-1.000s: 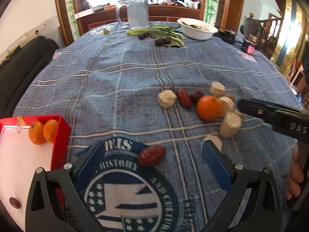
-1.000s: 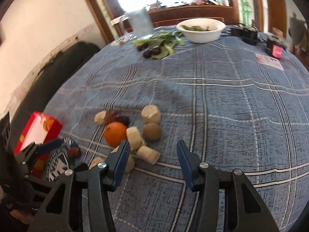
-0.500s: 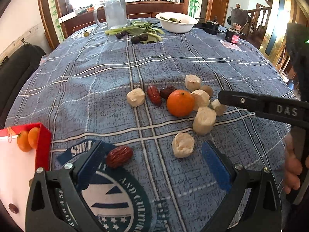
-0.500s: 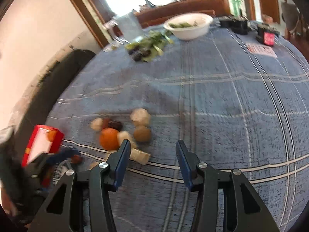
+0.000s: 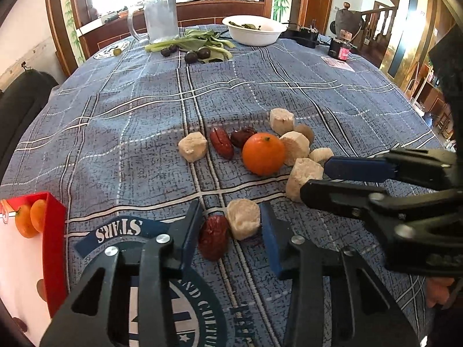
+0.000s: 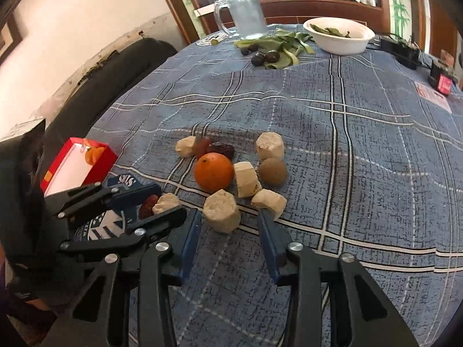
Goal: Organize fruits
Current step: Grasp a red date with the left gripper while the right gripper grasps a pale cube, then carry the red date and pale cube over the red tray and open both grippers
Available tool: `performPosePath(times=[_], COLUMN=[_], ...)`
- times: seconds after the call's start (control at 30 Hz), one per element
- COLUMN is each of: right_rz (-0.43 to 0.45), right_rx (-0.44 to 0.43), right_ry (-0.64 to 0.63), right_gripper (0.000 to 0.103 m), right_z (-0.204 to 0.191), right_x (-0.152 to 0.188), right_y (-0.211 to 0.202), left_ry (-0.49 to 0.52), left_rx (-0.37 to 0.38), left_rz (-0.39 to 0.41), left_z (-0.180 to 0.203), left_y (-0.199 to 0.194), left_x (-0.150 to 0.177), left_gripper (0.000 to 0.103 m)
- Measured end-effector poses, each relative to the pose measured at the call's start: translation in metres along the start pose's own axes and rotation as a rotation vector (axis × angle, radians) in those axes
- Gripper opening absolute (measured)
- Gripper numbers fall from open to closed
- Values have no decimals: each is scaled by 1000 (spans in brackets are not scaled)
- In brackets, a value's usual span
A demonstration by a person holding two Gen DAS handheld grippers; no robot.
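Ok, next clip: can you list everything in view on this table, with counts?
orange: one, orange, centre of cluster
red dates: three, red-brown, two left of orange, one in left claw
pale chunks: six, off-white, around orange
round fruit: one, brown, behind chunks
box: one, red, left edge
small oranges: two, orange, in box
glass mug: one, clear, far edge
bowl: one, white, far edge, greens inside
leafy greens: one bunch, green, beside mug
plums: four, dark, on greens
small device: one, black-red, far right
tablecloth: one, blue plaid, under everything
left claw: one, black-blue, closing on a date and chunk
right claw: one, black-blue, closing, chunk between fingers, not gripped
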State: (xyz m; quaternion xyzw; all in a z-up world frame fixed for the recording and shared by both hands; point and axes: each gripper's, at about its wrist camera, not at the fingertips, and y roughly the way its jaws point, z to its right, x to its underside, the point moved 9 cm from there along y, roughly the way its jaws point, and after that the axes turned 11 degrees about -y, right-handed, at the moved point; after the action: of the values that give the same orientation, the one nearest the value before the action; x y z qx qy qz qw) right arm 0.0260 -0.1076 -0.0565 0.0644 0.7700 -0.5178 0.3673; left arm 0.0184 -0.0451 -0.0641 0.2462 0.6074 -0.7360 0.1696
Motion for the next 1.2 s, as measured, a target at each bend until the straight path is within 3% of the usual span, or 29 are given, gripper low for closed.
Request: performPosePath(times=[0.17, 0.27, 0.43, 0.63, 0.8, 0.9, 1.03, 1.2], right_rz=[16, 8, 23, 115, 202, 185, 162, 138], right_rx=[46, 65, 87, 75, 130, 198, 204, 55], right_ry=[-46, -84, -82, -13, -15, -36, -104, -182], right_gripper=[37, 25, 25, 25, 25, 25, 25, 24], right_z=[-6, -8, -5, 5, 8, 8, -25, -110], right_x=[-2, -1, -2, -12, -20, -21, -26, -39], right_y=[8, 10, 7, -13, -30, -26, -21, 3], left_ry=[-20, -23, -61, -103, -131, -165, -192, -248], left_rx=[19, 20, 22, 14, -3, -8, -31, -73], left_rz=[-2, -3, -13, 0, 48, 72, 106, 123], left_z=[-3, -6, -17, -30, -47, -62, -86, -125], left_y=[-3, -5, -11, -29, -56, -76, -104, -125], left_x=[2, 4, 8, 13, 19, 27, 40, 57], left_gripper=[41, 41, 40, 40, 40, 40, 40, 40])
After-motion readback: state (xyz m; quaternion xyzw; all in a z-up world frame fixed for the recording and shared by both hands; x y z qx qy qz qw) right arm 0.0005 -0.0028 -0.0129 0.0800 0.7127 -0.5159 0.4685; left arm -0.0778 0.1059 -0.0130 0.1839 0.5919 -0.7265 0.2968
